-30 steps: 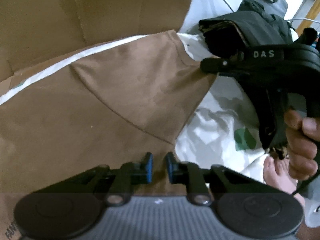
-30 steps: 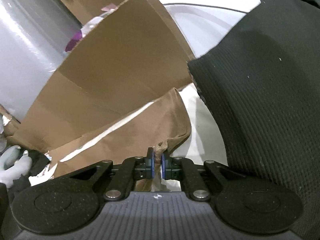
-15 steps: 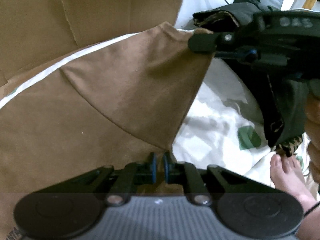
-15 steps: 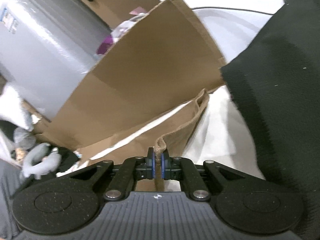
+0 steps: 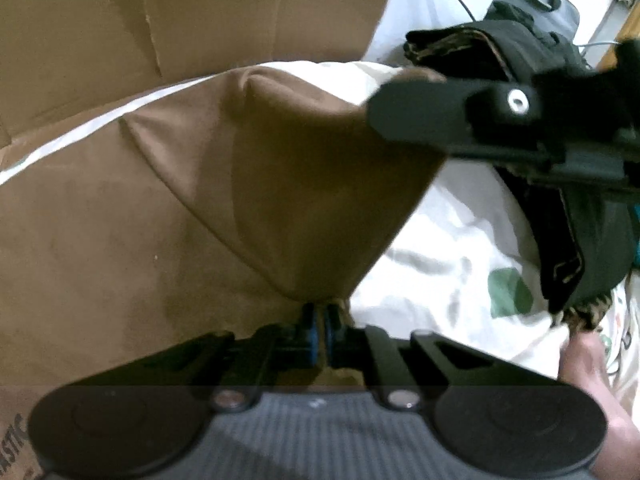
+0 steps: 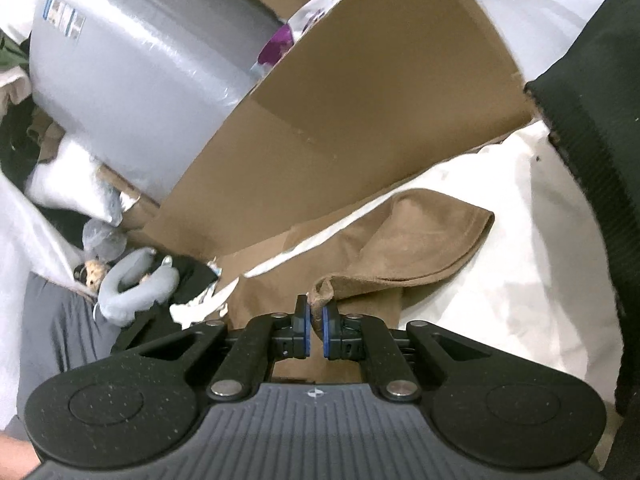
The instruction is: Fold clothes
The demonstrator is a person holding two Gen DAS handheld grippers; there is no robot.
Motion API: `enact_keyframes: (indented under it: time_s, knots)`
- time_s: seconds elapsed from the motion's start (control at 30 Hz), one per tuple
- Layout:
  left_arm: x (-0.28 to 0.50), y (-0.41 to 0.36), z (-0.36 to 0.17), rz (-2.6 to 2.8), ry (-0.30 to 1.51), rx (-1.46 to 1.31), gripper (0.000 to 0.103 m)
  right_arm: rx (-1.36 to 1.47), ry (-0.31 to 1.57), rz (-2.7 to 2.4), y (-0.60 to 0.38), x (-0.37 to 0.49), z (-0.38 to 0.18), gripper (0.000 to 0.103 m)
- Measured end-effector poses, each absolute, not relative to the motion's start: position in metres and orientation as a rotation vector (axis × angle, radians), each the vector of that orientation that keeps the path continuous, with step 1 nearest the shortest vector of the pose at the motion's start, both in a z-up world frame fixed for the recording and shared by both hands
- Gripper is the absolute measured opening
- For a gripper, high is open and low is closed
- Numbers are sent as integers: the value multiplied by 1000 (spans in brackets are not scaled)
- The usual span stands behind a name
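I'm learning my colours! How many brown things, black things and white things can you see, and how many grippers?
Brown: 2, the brown garment and the cardboard
Black: 1, the black clothes pile
White: 1, the white sheet
Grippers: 2, the left gripper and the right gripper
Total: 6

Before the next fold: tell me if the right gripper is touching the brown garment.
Touching. The right wrist view shows the right gripper with its blue pads shut on an edge of the brown garment, no gap.

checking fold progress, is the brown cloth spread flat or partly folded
Partly folded. One corner of the brown cloth is lifted over the rest, pinched between the shut left gripper and right gripper.
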State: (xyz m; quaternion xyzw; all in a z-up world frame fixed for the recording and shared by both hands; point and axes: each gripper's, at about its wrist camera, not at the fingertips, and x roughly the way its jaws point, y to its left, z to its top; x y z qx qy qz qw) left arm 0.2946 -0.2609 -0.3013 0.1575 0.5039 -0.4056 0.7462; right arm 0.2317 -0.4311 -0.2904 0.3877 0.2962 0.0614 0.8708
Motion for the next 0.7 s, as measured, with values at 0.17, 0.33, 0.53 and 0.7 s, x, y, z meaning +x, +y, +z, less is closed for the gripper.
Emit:
enact_keyframes:
  time_s: [0.17, 0.33, 0.53, 0.7]
  knots:
    - [297, -254, -302, -920, 1089, 322, 3, 808, 655, 178, -422, 232, -292, 4]
    - [302, -239, -301, -984, 1111, 303, 4, 774, 682, 209, -405, 237, -294, 4]
    - [302, -202, -289, -1034, 1148, 375, 4, 689, 717, 236, -386, 238, -295, 4]
    - [310, -160, -276, -962, 1149, 344, 8, 640, 739, 261, -375, 239, -296, 4]
